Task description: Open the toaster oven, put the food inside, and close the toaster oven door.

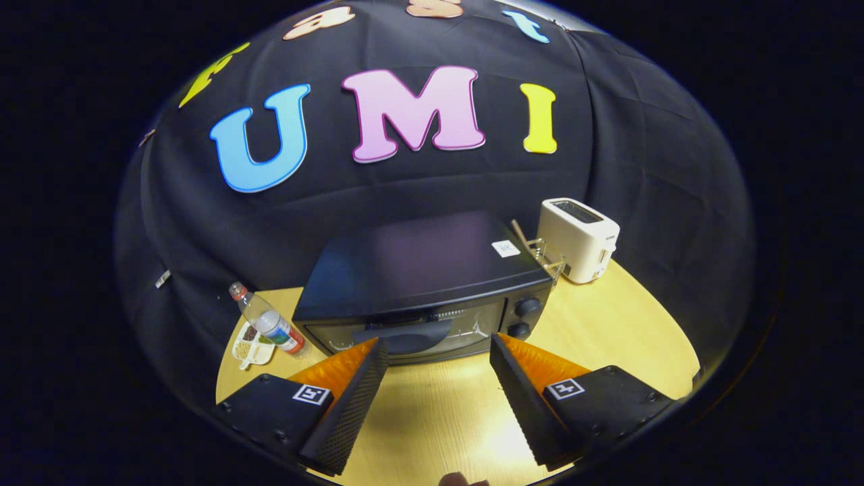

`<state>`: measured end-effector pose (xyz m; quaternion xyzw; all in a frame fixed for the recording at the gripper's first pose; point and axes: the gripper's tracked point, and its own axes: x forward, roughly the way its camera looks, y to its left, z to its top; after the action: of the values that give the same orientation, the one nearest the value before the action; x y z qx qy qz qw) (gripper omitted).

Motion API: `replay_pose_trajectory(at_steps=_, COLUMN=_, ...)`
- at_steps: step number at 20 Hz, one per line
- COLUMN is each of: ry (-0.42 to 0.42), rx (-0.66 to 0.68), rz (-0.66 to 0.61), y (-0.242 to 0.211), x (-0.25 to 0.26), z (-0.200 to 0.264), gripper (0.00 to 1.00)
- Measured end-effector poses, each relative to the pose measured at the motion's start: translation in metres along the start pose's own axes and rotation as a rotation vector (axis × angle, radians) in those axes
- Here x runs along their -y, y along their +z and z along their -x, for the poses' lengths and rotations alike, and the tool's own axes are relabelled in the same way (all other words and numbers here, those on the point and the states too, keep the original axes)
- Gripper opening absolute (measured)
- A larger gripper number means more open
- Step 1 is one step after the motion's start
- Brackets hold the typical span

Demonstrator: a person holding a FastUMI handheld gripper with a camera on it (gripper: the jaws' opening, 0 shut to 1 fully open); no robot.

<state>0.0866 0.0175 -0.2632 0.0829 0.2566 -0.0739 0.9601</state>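
Note:
A black toaster oven (418,283) stands on the wooden table (621,337), just beyond my fingers, with its glass door (405,334) closed and two knobs (525,317) on its right side. My gripper (439,354) is open, above the table and in front of the door, with nothing between its fingers. A small white tray of food (251,347) lies on the table to the left of the oven, partly under a bottle.
A clear plastic bottle (266,320) leans over the food tray at the oven's left. A white toaster (579,239) stands behind the oven at the right, with a clear rack (543,256) between them. The booth's dark cloth wall rises behind everything.

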Motion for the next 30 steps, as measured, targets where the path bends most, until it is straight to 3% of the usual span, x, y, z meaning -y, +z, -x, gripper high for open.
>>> replay_pose_trajectory(at_steps=9, ry=-0.002, rx=0.266, rz=0.044, y=0.120, x=0.029, z=0.073, gripper=0.99)
replay_pose_trajectory(at_steps=17, ry=0.056, rx=0.455, rz=0.114, y=0.188, x=0.009, z=0.136, gripper=0.99)
replay_pose_trajectory(at_steps=24, ry=0.064, rx=0.554, rz=0.134, y=0.215, x=-0.004, z=0.164, gripper=0.99)
replay_pose_trajectory(at_steps=30, ry=0.079, rx=0.559, rz=0.145, y=0.215, x=-0.012, z=0.170, gripper=0.99)
